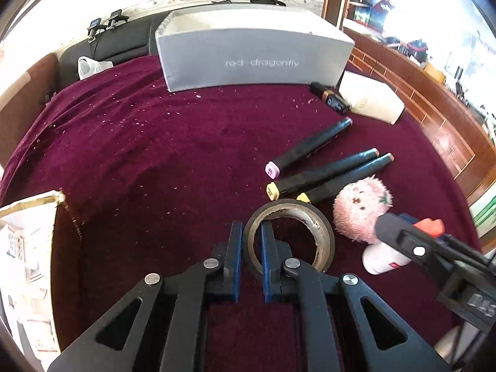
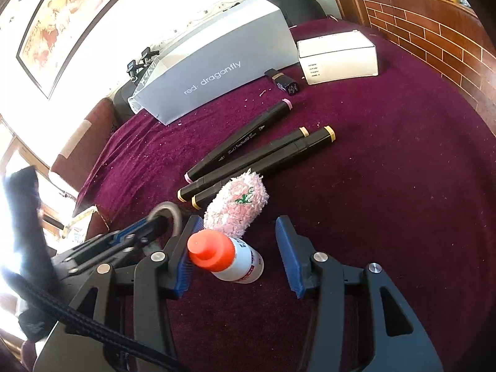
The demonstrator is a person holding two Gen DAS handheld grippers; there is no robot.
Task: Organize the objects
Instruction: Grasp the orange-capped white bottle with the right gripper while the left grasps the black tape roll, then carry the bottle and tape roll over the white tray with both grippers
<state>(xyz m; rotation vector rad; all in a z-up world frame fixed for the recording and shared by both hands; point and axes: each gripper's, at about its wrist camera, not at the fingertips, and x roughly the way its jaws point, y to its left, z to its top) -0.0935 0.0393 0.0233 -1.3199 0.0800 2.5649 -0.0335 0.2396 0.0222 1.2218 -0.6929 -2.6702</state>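
My left gripper (image 1: 251,232) is shut on the near wall of a tape roll (image 1: 322,232), one finger inside the ring and one outside; the roll (image 2: 173,214) also shows in the right wrist view. My right gripper (image 2: 238,226) is open around a white glue bottle with an orange cap (image 2: 232,255), which stands between the fingers, close to the left finger. A fluffy pink toy (image 2: 237,207) lies just beyond the bottle. Three black markers (image 1: 310,145) (image 2: 257,158) lie side by side further out. An open grey shoe box (image 1: 254,59) (image 2: 217,71) stands at the back.
A white carton (image 2: 338,57) (image 1: 372,99) and a small dark lipstick-like box (image 2: 283,82) (image 1: 331,99) lie right of the grey box. Everything rests on a maroon cloth (image 1: 155,142). A cardboard box (image 1: 28,235) is at the left edge. A brick-patterned counter (image 2: 434,31) runs along the right.
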